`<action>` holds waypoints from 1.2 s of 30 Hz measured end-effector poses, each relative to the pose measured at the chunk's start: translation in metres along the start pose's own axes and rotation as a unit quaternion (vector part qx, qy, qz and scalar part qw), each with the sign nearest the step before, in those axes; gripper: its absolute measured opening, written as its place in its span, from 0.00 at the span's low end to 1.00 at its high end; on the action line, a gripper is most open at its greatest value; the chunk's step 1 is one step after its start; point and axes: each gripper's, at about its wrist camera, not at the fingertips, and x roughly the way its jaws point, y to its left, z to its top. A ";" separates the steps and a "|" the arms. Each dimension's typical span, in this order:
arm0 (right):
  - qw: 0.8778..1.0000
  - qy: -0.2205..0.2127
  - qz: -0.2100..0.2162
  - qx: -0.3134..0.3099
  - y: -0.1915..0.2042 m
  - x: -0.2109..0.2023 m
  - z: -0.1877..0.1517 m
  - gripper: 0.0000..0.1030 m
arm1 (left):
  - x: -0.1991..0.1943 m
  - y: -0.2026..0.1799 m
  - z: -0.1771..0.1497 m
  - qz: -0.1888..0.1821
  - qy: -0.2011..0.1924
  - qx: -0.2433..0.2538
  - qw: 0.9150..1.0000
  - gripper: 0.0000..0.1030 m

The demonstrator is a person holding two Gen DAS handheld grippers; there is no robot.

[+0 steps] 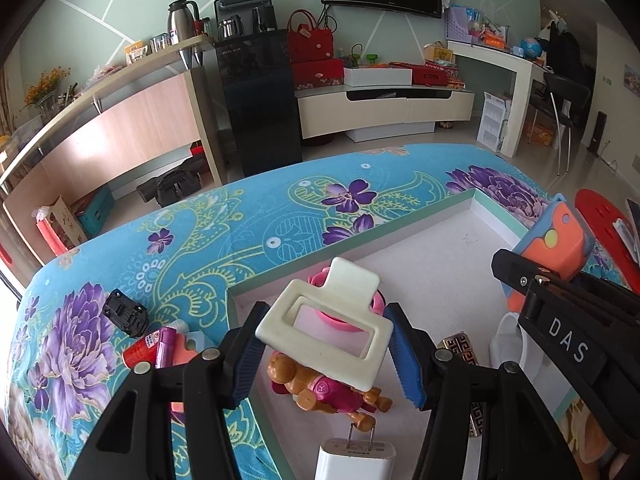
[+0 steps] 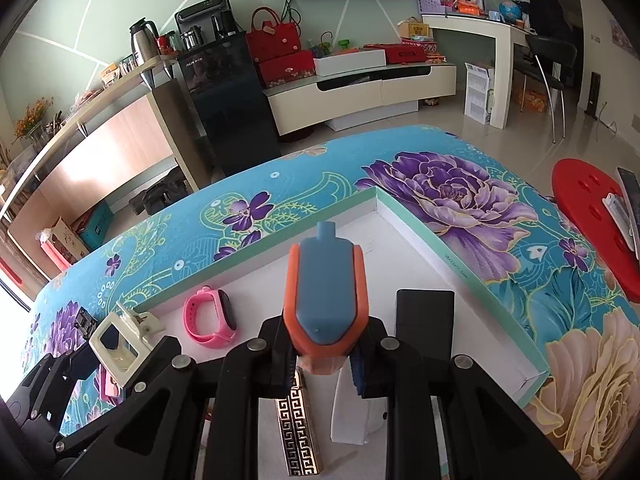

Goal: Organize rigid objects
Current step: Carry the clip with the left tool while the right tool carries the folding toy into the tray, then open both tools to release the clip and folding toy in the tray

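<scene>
My left gripper point(image 1: 326, 334) is shut on a cream rectangular clip point(image 1: 354, 280), held above the near-left corner of a shallow white tray with a teal rim point(image 1: 400, 232). Under the clip lie a pink watch point(image 1: 378, 304), a brown and pink toy dog point(image 1: 320, 392) and a white charger plug point(image 1: 356, 456). My right gripper point(image 2: 326, 338) is shut on a blue and orange plastic piece point(image 2: 324, 280) over the middle of the tray point(image 2: 440, 248). In the right wrist view the pink watch point(image 2: 208, 316) lies left of it and the clip point(image 2: 116, 340) hangs at lower left.
Inside the tray also lie a black box point(image 2: 424, 320), a gold patterned lighter point(image 2: 300, 428) and a white item point(image 2: 352, 412). Left of the tray, on the flowered cloth, sit a black adapter point(image 1: 124, 312) and small red and purple tubes point(image 1: 160, 348). A red stool point(image 2: 588, 216) stands right.
</scene>
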 end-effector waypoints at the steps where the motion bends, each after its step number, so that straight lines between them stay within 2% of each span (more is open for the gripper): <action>1: 1.000 0.002 0.000 -0.001 0.000 0.001 0.000 0.22 | 0.001 -0.001 -0.001 -0.001 0.002 0.001 1.000 0.59; 9: 1.000 0.020 -0.003 -0.013 0.003 0.011 -0.004 0.22 | 0.011 -0.011 -0.006 -0.005 0.018 0.010 1.000 0.60; 20: 1.000 0.020 -0.002 -0.014 0.003 0.009 -0.004 0.23 | 0.016 -0.014 -0.010 -0.001 0.028 0.015 0.999 0.60; 25: 1.000 0.019 -0.005 -0.018 0.005 0.008 -0.004 0.24 | 0.014 -0.013 -0.010 0.003 0.028 0.013 1.000 0.66; 27: 1.000 0.016 -0.006 -0.019 0.006 0.006 -0.003 0.27 | 0.013 -0.012 -0.009 0.007 0.028 0.013 1.000 0.66; 29: 1.000 0.012 -0.006 -0.018 0.006 0.004 -0.002 0.40 | 0.011 -0.010 -0.009 0.008 0.027 0.009 1.000 0.68; 30: 1.000 0.010 -0.006 -0.017 0.006 0.003 -0.002 0.42 | 0.010 -0.008 -0.008 0.007 0.027 0.006 1.000 0.71; 36: 1.000 0.001 -0.008 -0.012 0.005 -0.001 0.000 0.43 | 0.002 0.001 -0.006 0.013 0.019 -0.009 1.000 0.76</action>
